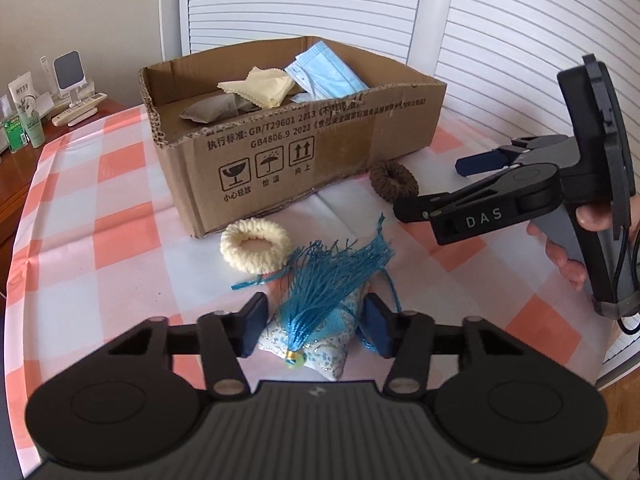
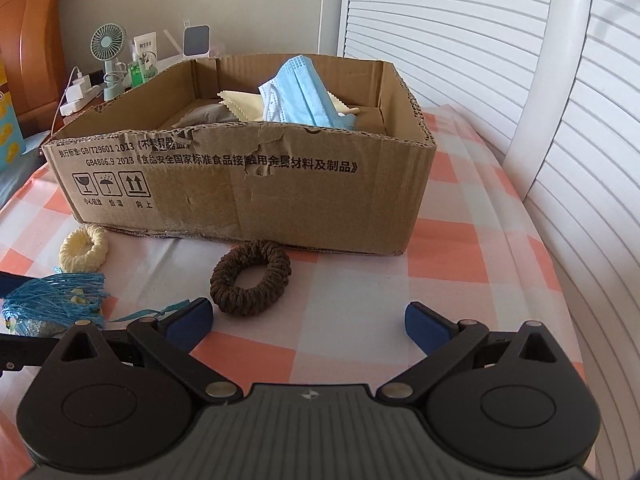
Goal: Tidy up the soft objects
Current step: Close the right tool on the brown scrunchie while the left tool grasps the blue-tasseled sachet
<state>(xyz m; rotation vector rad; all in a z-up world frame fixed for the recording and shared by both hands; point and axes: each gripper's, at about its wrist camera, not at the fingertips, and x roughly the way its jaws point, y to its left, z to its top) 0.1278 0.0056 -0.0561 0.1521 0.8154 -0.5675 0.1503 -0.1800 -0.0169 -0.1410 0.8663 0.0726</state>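
Observation:
A pale patterned sachet [image 1: 320, 344] with a blue tassel [image 1: 332, 276] lies on the checked cloth, and my left gripper [image 1: 315, 326] is shut on it, one blue pad against each side. A cream scrunchie [image 1: 255, 251] sits just beyond it, and a brown scrunchie [image 1: 394, 181] rests against the cardboard box [image 1: 320, 152]. Inside the box are blue face masks [image 1: 324, 74], a cream cloth [image 1: 260, 88] and a grey pouch [image 1: 212, 111]. My right gripper [image 2: 308, 324] stands open and empty, with the brown scrunchie [image 2: 250, 278] just ahead of its left finger. The sachet [image 2: 48, 300] shows at the far left there.
A wooden side table [image 1: 16, 184] at the left carries bottles, a phone stand and a remote. White louvred doors [image 1: 520, 40] stand behind and to the right. The cloth's right edge [image 2: 560, 280] runs close to the doors. A hand [image 1: 560, 248] holds the right gripper.

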